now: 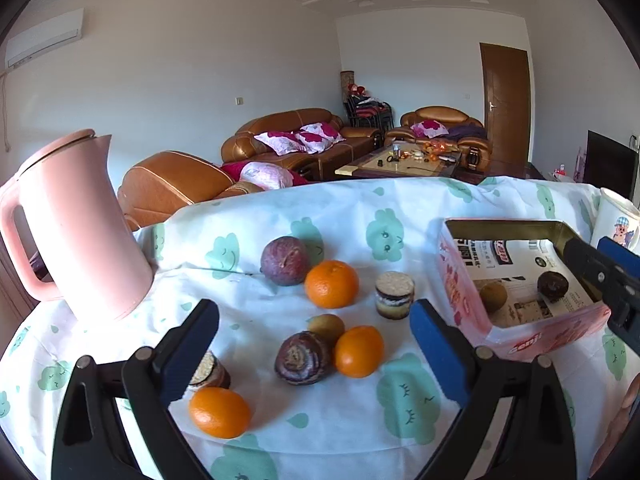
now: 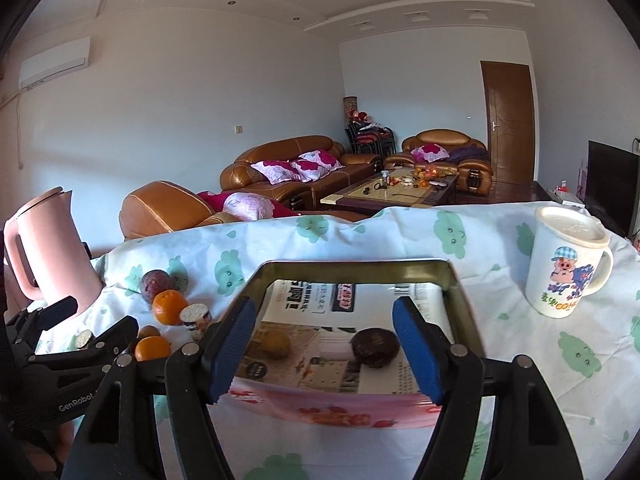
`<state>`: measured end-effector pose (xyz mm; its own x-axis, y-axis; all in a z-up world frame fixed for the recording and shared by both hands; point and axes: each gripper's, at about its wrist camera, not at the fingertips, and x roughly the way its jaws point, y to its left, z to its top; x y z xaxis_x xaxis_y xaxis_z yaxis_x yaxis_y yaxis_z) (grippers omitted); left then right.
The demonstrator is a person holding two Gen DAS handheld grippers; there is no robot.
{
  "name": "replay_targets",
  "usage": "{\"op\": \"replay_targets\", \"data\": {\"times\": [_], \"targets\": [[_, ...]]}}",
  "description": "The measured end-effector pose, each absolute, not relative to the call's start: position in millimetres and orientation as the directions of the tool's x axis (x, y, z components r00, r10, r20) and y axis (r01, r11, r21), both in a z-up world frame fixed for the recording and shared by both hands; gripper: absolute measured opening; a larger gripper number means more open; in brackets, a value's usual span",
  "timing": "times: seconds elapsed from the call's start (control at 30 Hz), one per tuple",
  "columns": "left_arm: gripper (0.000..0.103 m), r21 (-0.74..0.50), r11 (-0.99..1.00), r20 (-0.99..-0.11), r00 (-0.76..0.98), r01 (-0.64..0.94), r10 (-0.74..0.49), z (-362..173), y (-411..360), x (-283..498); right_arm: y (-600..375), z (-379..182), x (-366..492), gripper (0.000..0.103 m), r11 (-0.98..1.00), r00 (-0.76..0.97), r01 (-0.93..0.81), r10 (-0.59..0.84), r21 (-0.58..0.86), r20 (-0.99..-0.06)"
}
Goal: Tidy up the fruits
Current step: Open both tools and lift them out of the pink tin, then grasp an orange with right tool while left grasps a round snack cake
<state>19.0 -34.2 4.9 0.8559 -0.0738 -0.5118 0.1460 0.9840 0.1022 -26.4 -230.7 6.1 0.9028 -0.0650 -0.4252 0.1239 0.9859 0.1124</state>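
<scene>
My left gripper point(image 1: 314, 340) is open and empty above a cluster of fruit: a wrinkled purple passion fruit point(image 1: 303, 358), an orange point(image 1: 359, 351) and a small kiwi point(image 1: 326, 327). Another orange point(image 1: 219, 412) lies nearer, a third orange point(image 1: 331, 283) and a smooth passion fruit point(image 1: 285, 261) farther back. My right gripper point(image 2: 324, 344) is open and empty over the pink tin box point(image 2: 332, 408), which holds a kiwi point(image 2: 273, 343) and a dark passion fruit point(image 2: 375, 347). The box point(image 1: 468, 300) also shows in the left wrist view.
A pink kettle point(image 1: 76, 228) stands at the left. A layered snack cake point(image 1: 394, 295) sits by the box, another point(image 1: 208, 372) behind my left finger. A white cartoon mug point(image 2: 566, 264) stands right of the box. The cloth-covered table's far edge point(image 2: 400, 212) lies beyond.
</scene>
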Motion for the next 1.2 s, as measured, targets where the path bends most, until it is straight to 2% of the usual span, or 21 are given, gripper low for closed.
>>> {"op": "replay_targets", "data": {"times": [0.13,0.43,0.57,0.63,0.73,0.83,0.9,0.97,1.2], "targets": [[0.098,0.084,0.990,-0.531,0.845,0.115,-0.053,6,0,26,-198,2,-19,0.072,0.991,0.891,0.051,0.011,0.126,-0.454],[0.099,-0.073,0.996,-0.617,0.787,-0.047,-0.008,11,96,53,-119,-11,0,0.072,0.983,0.814,-0.139,0.184,0.122,-0.552],[0.099,-0.033,0.993,-0.614,0.786,-0.118,0.073,14,114,56,-84,-21,9,0.072,0.948,0.728,-0.261,0.316,0.180,-0.609],[0.099,0.009,0.990,-0.612,0.782,-0.141,0.117,14,117,56,-63,-25,13,0.071,0.934,0.688,-0.312,0.350,0.176,-0.635],[0.099,0.027,0.991,-0.618,0.777,-0.133,0.121,13,118,58,-36,-31,23,0.070,0.918,0.647,-0.355,0.376,0.174,-0.664],[0.099,0.020,0.993,-0.623,0.775,-0.117,0.104,12,124,61,-17,-39,37,0.062,0.905,0.599,-0.381,0.400,0.192,-0.694],[0.099,0.023,0.993,-0.626,0.773,-0.112,0.102,11,123,62,-7,-47,47,0.048,0.902,0.555,-0.388,0.394,0.191,-0.732],[0.099,0.023,0.994,-0.629,0.771,-0.110,0.100,10,124,63,-4,-50,49,0.042,0.907,0.542,-0.381,0.377,0.180,-0.751],[0.098,-0.011,0.999,-0.649,0.760,-0.050,0.031,3,117,65,-34,-44,32,0.041,0.907,0.562,-0.350,0.405,0.236,-0.722]]}}
